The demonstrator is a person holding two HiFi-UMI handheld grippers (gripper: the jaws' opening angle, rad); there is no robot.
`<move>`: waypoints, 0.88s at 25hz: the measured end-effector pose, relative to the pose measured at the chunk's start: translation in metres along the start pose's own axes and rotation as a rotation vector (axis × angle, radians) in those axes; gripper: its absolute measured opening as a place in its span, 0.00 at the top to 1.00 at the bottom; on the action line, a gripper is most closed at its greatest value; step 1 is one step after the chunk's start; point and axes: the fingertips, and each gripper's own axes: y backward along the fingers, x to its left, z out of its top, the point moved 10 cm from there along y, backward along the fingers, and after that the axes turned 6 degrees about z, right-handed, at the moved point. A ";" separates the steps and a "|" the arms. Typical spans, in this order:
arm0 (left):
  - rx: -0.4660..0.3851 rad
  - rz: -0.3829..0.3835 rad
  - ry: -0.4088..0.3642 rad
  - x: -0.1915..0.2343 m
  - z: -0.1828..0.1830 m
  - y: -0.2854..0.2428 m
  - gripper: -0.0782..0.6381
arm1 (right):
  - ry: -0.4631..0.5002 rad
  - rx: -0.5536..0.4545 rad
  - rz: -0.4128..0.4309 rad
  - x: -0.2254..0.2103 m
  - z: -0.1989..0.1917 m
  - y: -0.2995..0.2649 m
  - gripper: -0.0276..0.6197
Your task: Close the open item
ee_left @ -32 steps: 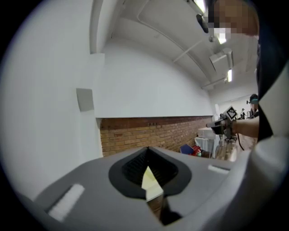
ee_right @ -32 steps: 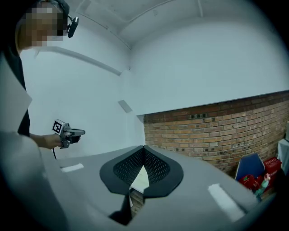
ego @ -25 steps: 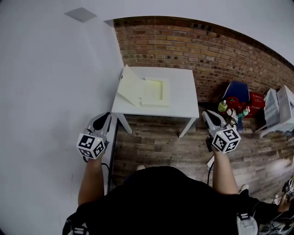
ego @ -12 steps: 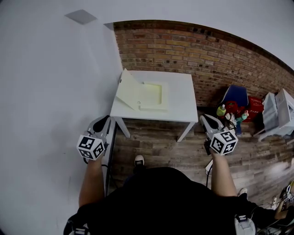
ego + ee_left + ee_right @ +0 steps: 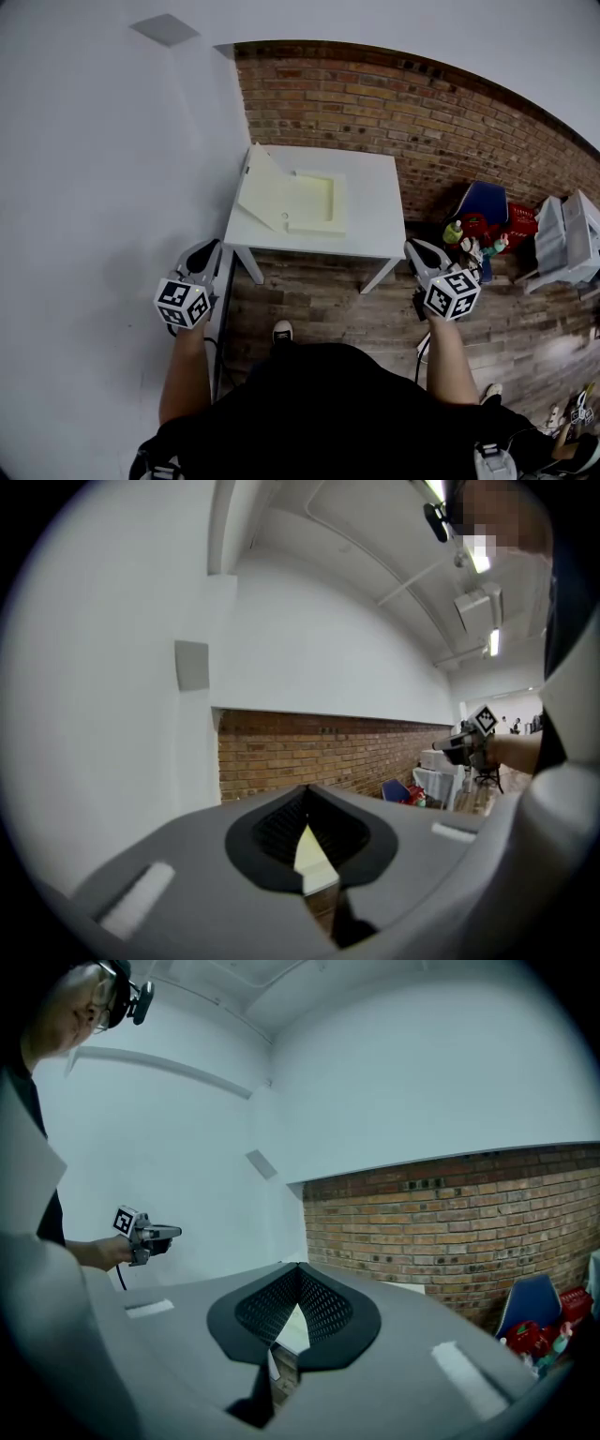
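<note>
A pale yellow box [image 5: 315, 202] lies open on the small white table [image 5: 370, 202], its lid [image 5: 263, 190] tilted up toward the left wall. Both grippers hang well short of the table, over the wooden floor. My left gripper [image 5: 203, 253] is near the table's left front leg, jaws shut and empty. My right gripper [image 5: 418, 249] is off the table's right front corner, jaws together with nothing between them. In the left gripper view, the left gripper [image 5: 307, 791] shows a sliver of the yellow box [image 5: 310, 853] through its gap. The right gripper [image 5: 298, 1267] points at the brick wall.
A brick wall [image 5: 441, 122] runs behind the table and a white wall [image 5: 103, 169] stands close on the left. Red and blue bags [image 5: 492, 214], bottles [image 5: 455, 231] and a white rack [image 5: 562, 234] crowd the floor at the right. A shoe [image 5: 281, 331] shows below the table.
Both grippers have drifted a little forward and lower toward the table, still shut. My shoe has come into view. The box and lid have not moved.
</note>
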 end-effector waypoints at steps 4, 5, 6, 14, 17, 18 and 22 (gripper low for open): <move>0.016 -0.005 -0.001 0.008 -0.004 -0.013 0.89 | -0.012 0.017 -0.010 -0.007 -0.005 -0.014 0.95; 0.020 -0.009 -0.002 0.011 -0.005 -0.017 0.89 | -0.015 0.020 -0.012 -0.008 -0.005 -0.018 0.95; 0.023 -0.013 -0.003 0.014 -0.005 -0.020 0.89 | -0.018 0.022 -0.013 -0.009 -0.005 -0.022 0.95; 0.044 -0.024 0.002 0.034 -0.010 -0.046 0.89 | -0.023 0.036 -0.017 -0.013 -0.008 -0.051 0.95; 0.051 -0.032 0.007 0.039 -0.014 -0.057 0.89 | -0.028 0.048 -0.019 -0.017 -0.010 -0.058 0.95; 0.056 -0.036 0.007 0.039 -0.015 -0.061 0.89 | -0.030 0.051 -0.022 -0.019 -0.010 -0.059 0.95; 0.077 -0.049 0.011 0.045 -0.022 -0.075 0.89 | -0.040 0.065 -0.028 -0.026 -0.012 -0.069 0.95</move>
